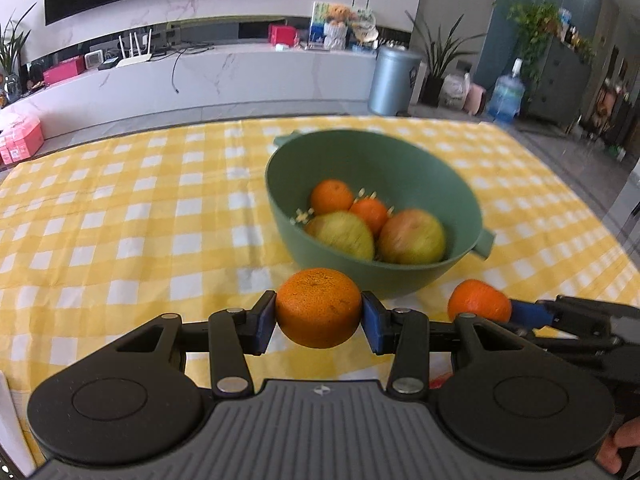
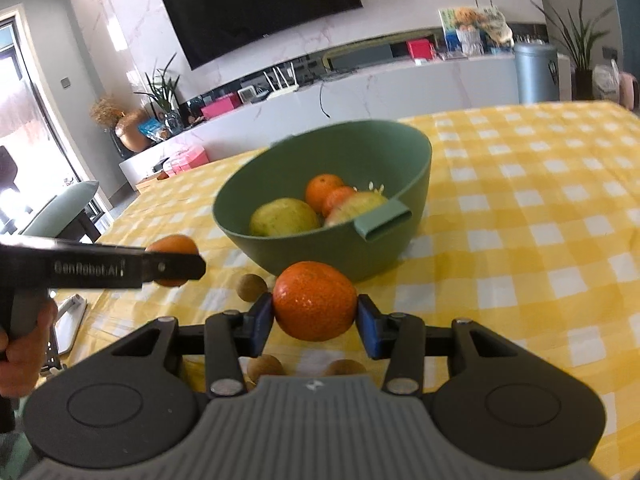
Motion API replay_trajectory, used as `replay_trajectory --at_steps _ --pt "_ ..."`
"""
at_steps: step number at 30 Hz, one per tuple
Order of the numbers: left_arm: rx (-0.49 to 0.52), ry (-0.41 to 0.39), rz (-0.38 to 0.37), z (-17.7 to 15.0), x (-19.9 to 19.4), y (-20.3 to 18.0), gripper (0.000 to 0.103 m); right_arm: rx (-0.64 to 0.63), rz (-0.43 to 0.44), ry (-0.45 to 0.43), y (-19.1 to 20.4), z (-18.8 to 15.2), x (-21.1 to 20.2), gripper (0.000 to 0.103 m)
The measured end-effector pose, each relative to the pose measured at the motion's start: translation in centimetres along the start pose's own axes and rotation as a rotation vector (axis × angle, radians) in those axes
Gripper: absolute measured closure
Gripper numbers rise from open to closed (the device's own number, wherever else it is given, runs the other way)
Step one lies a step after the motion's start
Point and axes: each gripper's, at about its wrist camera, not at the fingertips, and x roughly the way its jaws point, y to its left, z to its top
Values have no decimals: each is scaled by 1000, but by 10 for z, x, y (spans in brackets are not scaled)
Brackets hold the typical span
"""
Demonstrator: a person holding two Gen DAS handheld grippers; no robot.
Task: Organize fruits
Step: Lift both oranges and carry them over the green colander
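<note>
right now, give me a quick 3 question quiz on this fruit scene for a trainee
1. True or false: both grippers are empty.
2. Which fruits lie inside the green bowl? A) two oranges and two apples B) three bananas C) one orange only
3. Fill in: the small brown round fruits lie on the ____ cloth.

Key
1. False. The left gripper is shut on an orange, and the right gripper is shut on another orange.
2. A. Two oranges sit behind two yellow-green apples.
3. Yellow checked; they lie outside the bowl, on its near side.
</note>
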Motion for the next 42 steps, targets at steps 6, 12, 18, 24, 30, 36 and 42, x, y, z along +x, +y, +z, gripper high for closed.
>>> replay_trajectory --at_steps 6,12,18,24,30,36,42 --pt "3 -29 -41 9 -9 -7 53 -41 18 -65 9 10 -19 61" --pt "35 -50 -62 23 -13 -19 53 -77 2 -94 13 28 -26 61" --pt "63 -68 -78 39 -10 -31 53 -120 -21 -112 10 50 -25 61" --pt "87 -66 -93 57 2 -39 53 -170 -49 -82 4 75 -8 61" --pt "68 -5 -117 64 26 -36 53 -214 -56 -34 1 89 15 61" --pt "52 62 -121 63 50 -28 53 -283 -70 39 1 91 40 62" --pt "59 106 -102 61 66 -24 53 -351 -77 100 -3 94 62 62"
